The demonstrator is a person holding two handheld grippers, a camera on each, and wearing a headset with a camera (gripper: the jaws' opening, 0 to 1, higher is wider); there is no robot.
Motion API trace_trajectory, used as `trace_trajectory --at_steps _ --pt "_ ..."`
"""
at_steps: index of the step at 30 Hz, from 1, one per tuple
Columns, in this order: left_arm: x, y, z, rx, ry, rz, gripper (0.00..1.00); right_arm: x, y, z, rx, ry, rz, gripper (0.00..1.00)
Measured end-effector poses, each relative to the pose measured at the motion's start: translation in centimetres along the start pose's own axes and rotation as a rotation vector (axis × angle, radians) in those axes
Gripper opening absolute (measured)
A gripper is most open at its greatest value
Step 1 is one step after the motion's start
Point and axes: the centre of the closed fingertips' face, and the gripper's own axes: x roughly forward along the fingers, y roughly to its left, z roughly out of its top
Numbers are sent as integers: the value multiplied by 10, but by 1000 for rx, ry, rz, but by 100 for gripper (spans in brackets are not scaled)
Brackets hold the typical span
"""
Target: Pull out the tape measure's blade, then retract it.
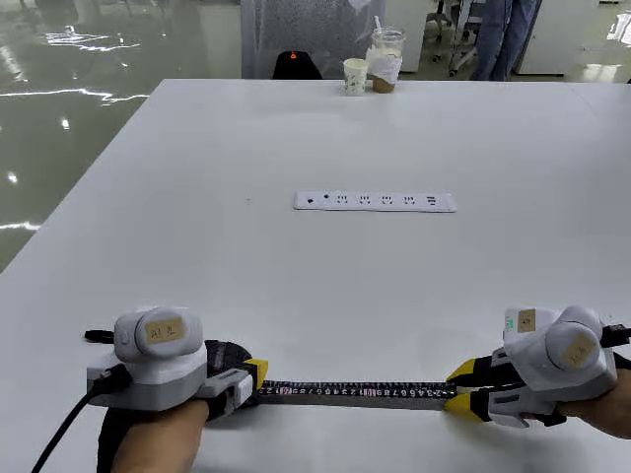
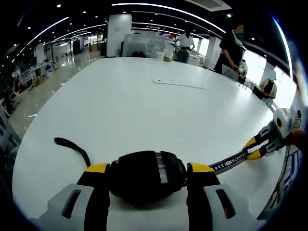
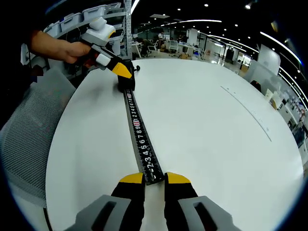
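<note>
On table point(image 1: 197, 246), blade point(image 1: 360, 390) out, cup point(image 1: 355, 76), jar point(image 1: 385, 57) with straw point(image 1: 377, 22)

The table point(image 1: 315, 138) is overlooked from its near edge by the head view. The gripper views are set low and close, faced toward each other along the blade point(image 3: 140, 139), shared by all three.

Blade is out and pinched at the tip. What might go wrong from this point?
1. If the right gripper lets go of the blade abruptly, it may whip back across the table into the case.
2. The left gripper holds the rounded case only by its sides; the blade's pull might twist or slip it.
</note>
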Motion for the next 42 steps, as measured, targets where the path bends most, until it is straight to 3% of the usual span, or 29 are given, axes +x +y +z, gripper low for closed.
trace_trajectory --at_steps 42 --pt "3 2 -4 56 51 37 56 3 4 4 -60 9 8 9"
